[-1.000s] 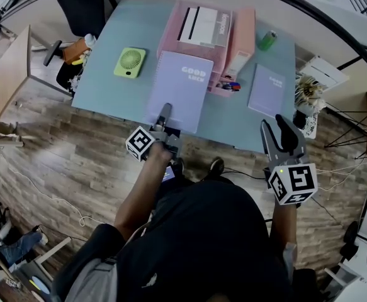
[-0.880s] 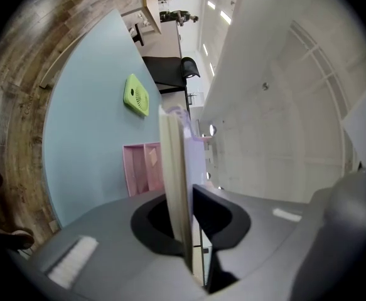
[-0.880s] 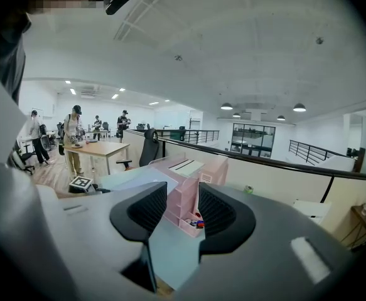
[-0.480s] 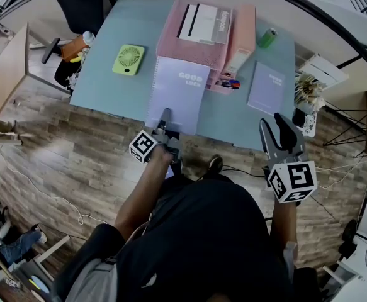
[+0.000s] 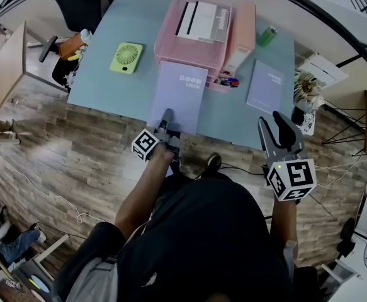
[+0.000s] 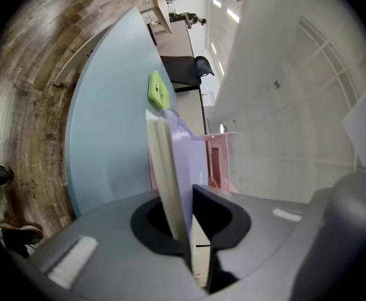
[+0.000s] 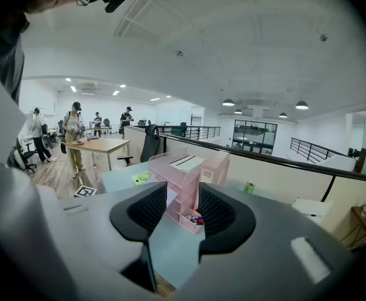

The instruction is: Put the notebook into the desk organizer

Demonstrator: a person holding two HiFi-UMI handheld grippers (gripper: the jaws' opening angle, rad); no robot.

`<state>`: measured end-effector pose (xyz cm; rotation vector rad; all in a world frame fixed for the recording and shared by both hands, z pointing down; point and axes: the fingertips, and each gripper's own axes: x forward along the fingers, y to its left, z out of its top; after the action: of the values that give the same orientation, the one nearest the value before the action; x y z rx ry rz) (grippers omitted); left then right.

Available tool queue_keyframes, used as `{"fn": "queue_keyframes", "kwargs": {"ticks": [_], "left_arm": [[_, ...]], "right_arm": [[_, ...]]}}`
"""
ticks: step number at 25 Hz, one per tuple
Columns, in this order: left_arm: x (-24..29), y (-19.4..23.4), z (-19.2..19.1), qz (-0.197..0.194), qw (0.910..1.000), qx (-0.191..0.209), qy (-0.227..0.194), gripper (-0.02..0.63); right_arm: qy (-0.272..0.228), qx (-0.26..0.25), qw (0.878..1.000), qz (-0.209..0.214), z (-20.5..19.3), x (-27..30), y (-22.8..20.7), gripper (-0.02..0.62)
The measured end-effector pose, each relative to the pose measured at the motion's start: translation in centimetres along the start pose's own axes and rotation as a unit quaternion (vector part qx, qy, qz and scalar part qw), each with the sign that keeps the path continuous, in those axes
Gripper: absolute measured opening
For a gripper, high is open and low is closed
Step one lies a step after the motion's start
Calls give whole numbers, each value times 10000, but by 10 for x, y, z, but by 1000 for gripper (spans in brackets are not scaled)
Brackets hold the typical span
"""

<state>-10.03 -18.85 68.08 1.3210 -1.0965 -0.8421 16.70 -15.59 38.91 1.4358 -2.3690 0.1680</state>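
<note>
On the desk [image 5: 101, 87], the notebook [image 5: 179, 96] is just before the desk organizer [image 5: 169, 39], reaching the near edge. A fan [image 5: 126, 58] sits to their left. A second notebook [image 5: 266, 87] lies to the right, with a can [image 5: 267, 37] behind it.

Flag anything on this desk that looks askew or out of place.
Only the large purple notebook stands out. The left gripper clamps its near edge, and it stretches from the desk's near edge to the front of the pink organizer, not inside it. The smaller notebook lies flat. Nothing looks spilled or damaged.
</note>
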Motion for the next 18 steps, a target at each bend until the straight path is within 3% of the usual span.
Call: {"fn": "queue_keyframes", "kwargs": {"ticks": [18], "left_arm": [[64,-47,11,-342,9994,-68,-5,87]], "right_arm": [[101,94,9999,-68,-5,9,-14,155]]}}
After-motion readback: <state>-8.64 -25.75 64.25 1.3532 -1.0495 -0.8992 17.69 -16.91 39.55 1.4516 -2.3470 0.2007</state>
